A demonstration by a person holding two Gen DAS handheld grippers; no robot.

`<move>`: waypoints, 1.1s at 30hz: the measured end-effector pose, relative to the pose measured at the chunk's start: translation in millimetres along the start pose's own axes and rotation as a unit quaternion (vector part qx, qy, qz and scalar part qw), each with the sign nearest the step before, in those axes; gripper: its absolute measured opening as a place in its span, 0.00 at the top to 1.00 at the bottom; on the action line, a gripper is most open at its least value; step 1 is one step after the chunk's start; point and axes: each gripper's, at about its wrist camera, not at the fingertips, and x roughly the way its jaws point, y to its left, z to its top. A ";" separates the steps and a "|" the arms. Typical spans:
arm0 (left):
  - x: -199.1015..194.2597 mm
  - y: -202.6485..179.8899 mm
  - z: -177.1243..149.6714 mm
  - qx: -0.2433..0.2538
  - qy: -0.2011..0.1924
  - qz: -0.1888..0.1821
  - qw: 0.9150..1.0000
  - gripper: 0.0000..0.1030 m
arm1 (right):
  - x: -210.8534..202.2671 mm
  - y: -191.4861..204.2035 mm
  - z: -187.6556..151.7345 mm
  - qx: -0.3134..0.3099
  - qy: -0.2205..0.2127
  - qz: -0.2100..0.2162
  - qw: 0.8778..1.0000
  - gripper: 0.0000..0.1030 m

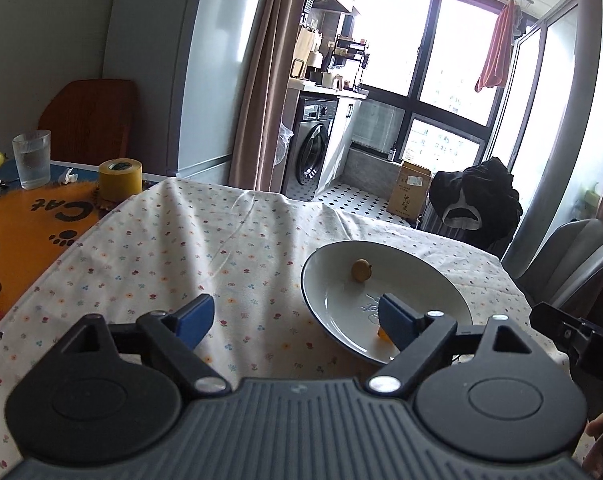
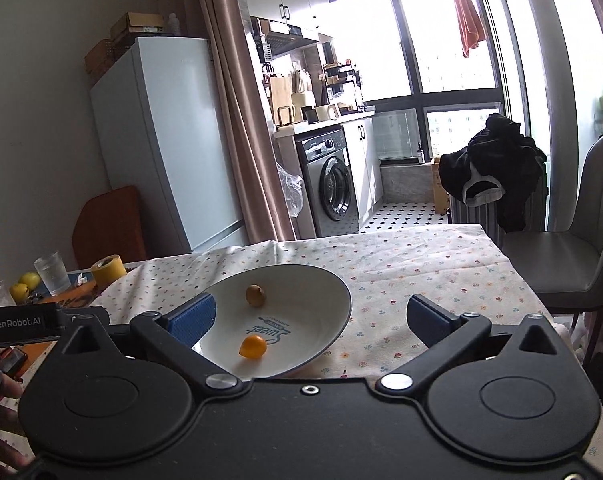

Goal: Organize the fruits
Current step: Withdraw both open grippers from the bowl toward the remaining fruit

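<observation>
Both the left gripper [image 1: 297, 318] and right gripper [image 2: 313, 316] stood wide and empty near the plate [image 2: 321, 280], which held a brown fruit [image 2: 255, 295] and an orange fruit [image 2: 253, 347].

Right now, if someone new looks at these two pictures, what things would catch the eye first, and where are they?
First, the white plate on the flowered tablecloth, holding two small fruits that lie apart: a brownish one farther back and an orange one nearer the cameras. Next, the two open tools in the foreground, the left tool and the right tool, both empty. Off to the left stand a yellow tape roll and a ribbed glass.
</observation>
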 end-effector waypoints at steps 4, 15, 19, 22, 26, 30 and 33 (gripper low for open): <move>-7.9 2.6 -4.0 0.014 0.001 0.003 1.000 0.14 | -7.7 1.2 -0.9 0.004 0.002 0.003 1.000 0.00; -22.2 12.4 -17.9 0.037 0.028 0.008 0.999 0.14 | -23.0 -5.5 -5.5 0.006 0.024 -0.008 1.000 0.00; -26.2 16.9 -24.7 0.031 0.036 0.005 0.999 0.14 | -30.4 -5.0 -9.9 -0.003 0.037 -0.004 0.999 0.00; -30.5 18.3 -30.1 0.032 0.040 0.003 0.999 0.14 | -35.8 -3.5 -13.1 -0.013 0.043 -0.001 0.999 0.00; -35.8 20.0 -35.1 0.029 0.043 0.000 0.999 0.13 | -42.4 -1.4 -18.0 -0.020 0.056 0.011 0.998 0.00; -41.9 19.5 -40.5 0.033 0.047 -0.002 0.998 0.11 | -49.3 -0.4 -25.2 -0.022 0.068 0.022 0.997 0.00; -44.7 19.9 -47.1 0.035 0.055 -0.010 0.998 0.11 | -52.6 -0.4 -29.7 -0.026 0.077 0.024 0.996 0.00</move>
